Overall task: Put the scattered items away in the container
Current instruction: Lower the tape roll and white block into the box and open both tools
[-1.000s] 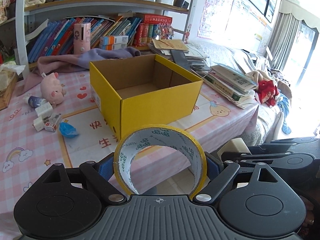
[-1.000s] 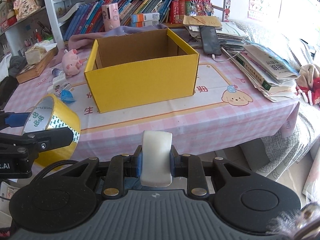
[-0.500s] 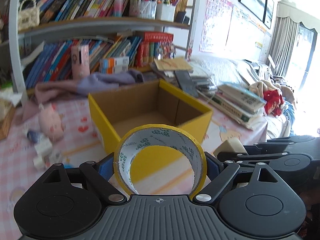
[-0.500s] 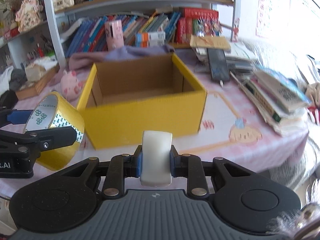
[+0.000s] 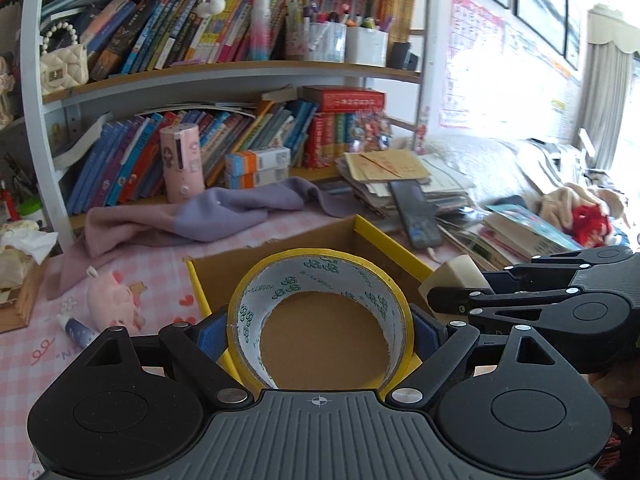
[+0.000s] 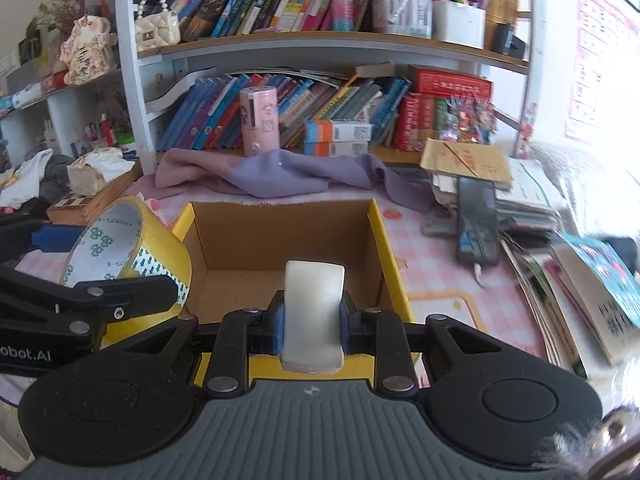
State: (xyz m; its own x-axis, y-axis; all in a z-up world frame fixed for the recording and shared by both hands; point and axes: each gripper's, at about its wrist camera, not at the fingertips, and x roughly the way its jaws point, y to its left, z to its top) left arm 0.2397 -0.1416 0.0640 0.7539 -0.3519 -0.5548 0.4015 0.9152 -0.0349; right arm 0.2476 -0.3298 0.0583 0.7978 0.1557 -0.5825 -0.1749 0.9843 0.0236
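Both grippers have moved in over the yellow box point(image 6: 280, 248) w/ loads held: left gripper point(image 5: 320, 320) fingers clamp the tape roll point(image 5: 320, 280), right gripper point(image 6: 312, 316) fingers pinch a white block point(image 6: 314, 308), prob. an eraser, so drops look next.

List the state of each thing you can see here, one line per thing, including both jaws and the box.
Left gripper: jaws shut on the tape roll.
Tape roll: held on edge, over the box.
Right gripper: jaws shut on the white block.
White block: held above the box's near wall.
Yellow box: open-topped, visible floor bare.
Pink pig toy: lying on the table.
Phone: resting on the paper stack.
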